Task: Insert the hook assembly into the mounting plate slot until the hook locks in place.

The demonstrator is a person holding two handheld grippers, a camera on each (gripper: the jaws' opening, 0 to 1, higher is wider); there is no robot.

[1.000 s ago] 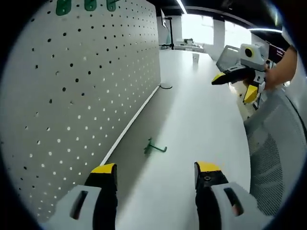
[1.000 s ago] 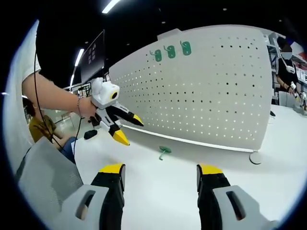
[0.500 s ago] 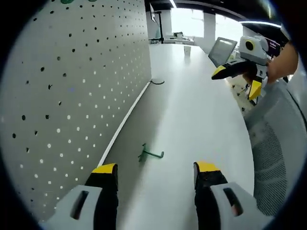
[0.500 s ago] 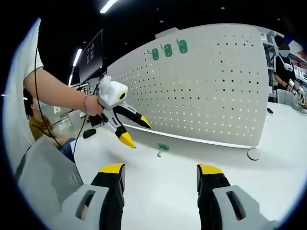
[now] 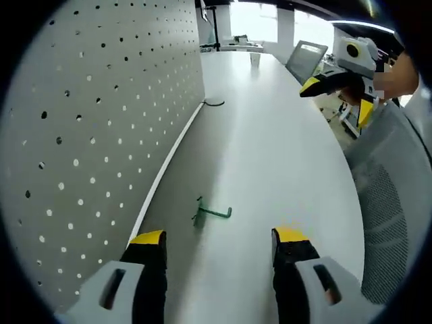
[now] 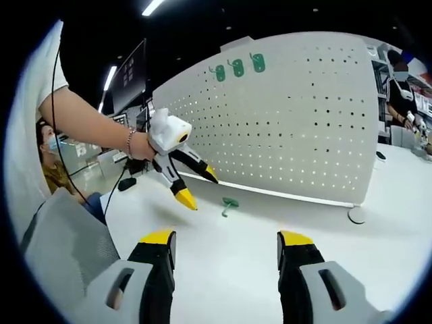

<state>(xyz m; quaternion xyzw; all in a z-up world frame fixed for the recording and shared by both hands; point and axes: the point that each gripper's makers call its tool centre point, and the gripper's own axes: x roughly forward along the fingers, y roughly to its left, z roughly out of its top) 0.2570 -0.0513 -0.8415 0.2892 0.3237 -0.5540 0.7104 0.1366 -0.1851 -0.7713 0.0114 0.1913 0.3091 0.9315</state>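
A green hook lies on the white table, just ahead of my left gripper, which is open with nothing between its jaws. The white pegboard stands along the left. In the right gripper view the same hook lies near the foot of the pegboard, and the left gripper hovers open just left of it, held by a hand. My right gripper is open and empty, well back from the hook. It also appears far right in the left gripper view as the right gripper.
Three green hooks hang near the top of the pegboard. A round foot holds the board's end. A grey mesh chair stands at the table's right edge. People sit in the background.
My left gripper has moved down and closer to the hook on the table. The right gripper has stayed about where it was.
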